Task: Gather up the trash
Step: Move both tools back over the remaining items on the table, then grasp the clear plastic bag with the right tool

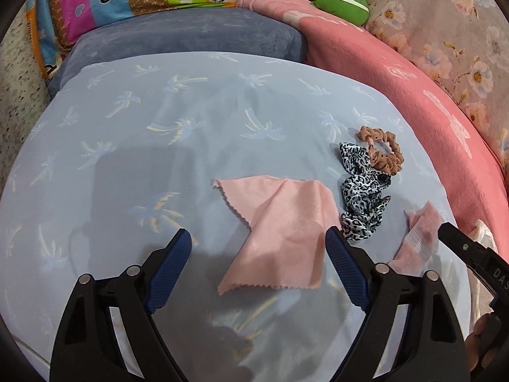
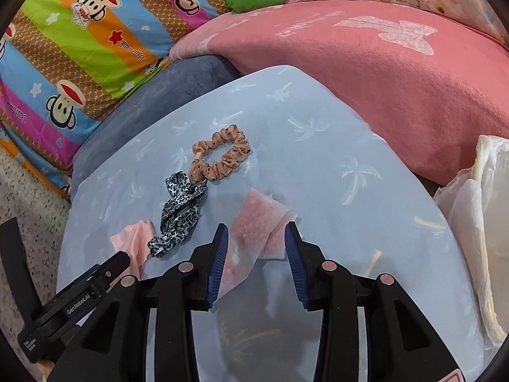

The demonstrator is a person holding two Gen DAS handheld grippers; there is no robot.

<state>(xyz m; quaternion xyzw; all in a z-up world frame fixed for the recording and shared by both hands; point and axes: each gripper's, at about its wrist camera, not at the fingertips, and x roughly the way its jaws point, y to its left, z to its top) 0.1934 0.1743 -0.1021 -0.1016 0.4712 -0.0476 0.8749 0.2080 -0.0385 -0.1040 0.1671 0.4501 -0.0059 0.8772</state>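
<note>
On the pale blue palm-print sheet (image 1: 127, 146) lies a flat pink cloth (image 1: 286, 219) with zigzag edges. My left gripper (image 1: 259, 238) hangs over its near part, open wide, with nothing pressed between the pads. A crumpled pink wrapper (image 2: 257, 216) with a clear plastic end lies further right, also seen as the pink wrapper (image 1: 420, 232) in the left wrist view. My right gripper (image 2: 256, 230) is open around it, one pad on each side, neither visibly pressing. A leopard-print hair tie (image 2: 179, 213) and a tan dotted scrunchie (image 2: 222, 156) lie between cloth and wrapper.
A white plastic bag (image 2: 483, 222) stands open at the right edge of the bed. A pink blanket (image 2: 381, 76) is heaped behind it. A blue-grey pillow (image 1: 191, 35), a striped cartoon quilt (image 2: 79, 47) and a green cushion (image 1: 340, 0) line the far side. Speckled floor (image 2: 25, 191) shows at left.
</note>
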